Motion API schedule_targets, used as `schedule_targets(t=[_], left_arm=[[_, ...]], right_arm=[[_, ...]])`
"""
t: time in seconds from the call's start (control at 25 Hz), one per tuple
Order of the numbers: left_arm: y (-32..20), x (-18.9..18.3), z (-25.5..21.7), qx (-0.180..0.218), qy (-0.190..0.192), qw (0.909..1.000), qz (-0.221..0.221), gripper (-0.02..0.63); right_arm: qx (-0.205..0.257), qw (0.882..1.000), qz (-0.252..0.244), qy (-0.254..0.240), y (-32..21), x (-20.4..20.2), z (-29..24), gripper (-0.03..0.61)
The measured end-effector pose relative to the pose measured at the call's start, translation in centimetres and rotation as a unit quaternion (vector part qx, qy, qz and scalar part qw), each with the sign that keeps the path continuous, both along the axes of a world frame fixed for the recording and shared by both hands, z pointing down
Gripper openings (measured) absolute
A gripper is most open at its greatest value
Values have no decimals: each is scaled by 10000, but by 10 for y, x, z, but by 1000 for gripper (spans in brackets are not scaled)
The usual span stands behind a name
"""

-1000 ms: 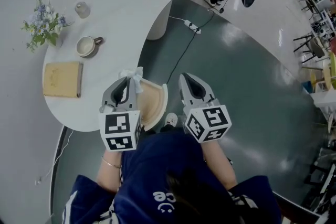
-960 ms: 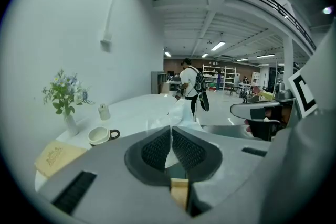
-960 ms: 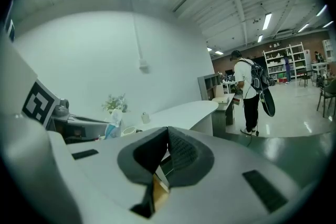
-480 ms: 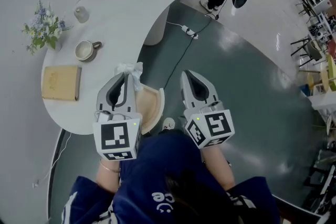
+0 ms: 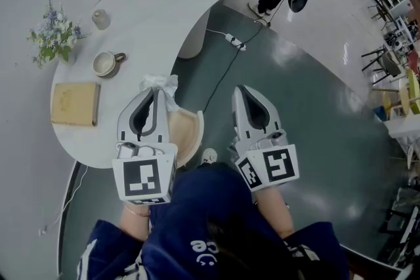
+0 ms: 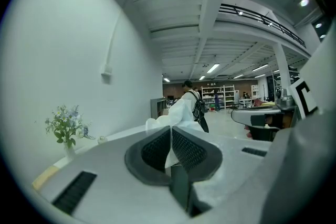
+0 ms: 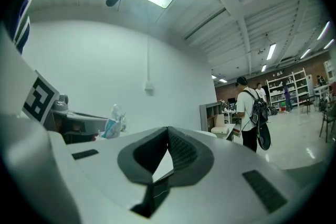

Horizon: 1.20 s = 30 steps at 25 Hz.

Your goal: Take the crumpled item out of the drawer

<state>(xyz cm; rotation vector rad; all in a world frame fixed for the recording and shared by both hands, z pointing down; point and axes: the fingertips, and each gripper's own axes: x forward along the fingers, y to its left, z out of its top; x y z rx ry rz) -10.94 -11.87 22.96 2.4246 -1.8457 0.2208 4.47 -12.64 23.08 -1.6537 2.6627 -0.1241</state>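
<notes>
While one left gripper (image 5: 157,91) pinches one crumpled white paper (image 5: 160,81) | one right gripper (image 5: 244,90) pressed together, empty | one drawer (image 5: 188,132) open

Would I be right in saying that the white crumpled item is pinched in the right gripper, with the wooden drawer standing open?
Not quite: the white crumpled item is pinched in the left gripper, not the right. The left gripper view shows it between the shut jaws; the right gripper is shut on nothing. The wooden drawer does stand open.
</notes>
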Motion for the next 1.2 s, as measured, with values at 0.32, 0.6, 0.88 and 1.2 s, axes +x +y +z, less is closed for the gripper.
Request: schedule_targets(t=[0.32,0.6,0.88,1.2], left_arm=[[-3,4,-2,57,-3,10000,17,13],[-4,5,-7,290,-142,9995,2,13],[-6,5,-4,279,-175,9995,4,14],[-8,7,-3,299,-216,9993,31,14]], right_arm=[[153,9997,-13,184,-1,0,-4,6],[521,9977,-46,432,-1,-6,-7,6],[569,9971,-123,487,-2,-12,-6,6],[530,9973,-127,491,-7,-11,-2,6]])
